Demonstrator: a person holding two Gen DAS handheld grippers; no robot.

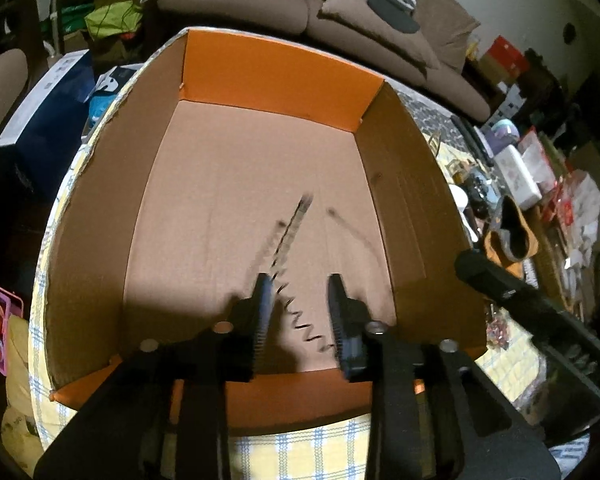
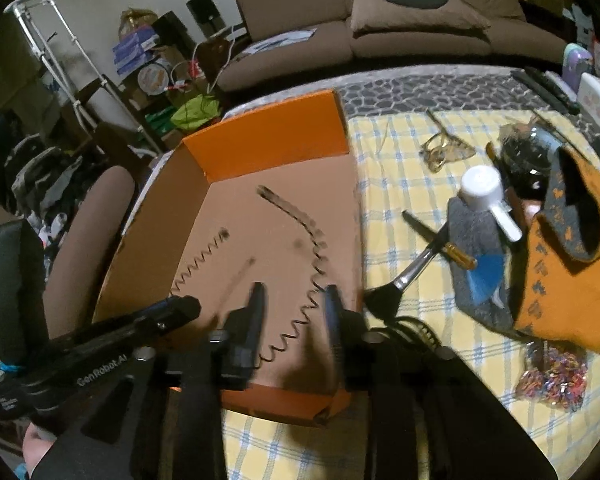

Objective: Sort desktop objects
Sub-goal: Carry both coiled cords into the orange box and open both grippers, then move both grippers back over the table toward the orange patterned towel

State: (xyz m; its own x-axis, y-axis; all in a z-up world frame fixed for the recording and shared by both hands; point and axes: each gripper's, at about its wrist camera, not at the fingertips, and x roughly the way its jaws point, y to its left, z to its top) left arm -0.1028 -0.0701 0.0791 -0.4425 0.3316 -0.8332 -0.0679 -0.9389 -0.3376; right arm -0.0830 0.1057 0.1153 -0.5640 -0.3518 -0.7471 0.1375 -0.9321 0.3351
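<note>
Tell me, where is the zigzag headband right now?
The thin black zigzag headband lies curved inside the orange cardboard box, seen in both views, just ahead of the grippers and left of the black makeup brush.

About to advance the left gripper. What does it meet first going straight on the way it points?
Most likely the zigzag headband lying between the left gripper fingers' line, then the cardboard box floor; depth is unclear.

Probably a home living room, brown sofa [image 2: 380,36], cluttered boxes [image 2: 134,50], checked tablecloth [image 2: 396,184]
</note>
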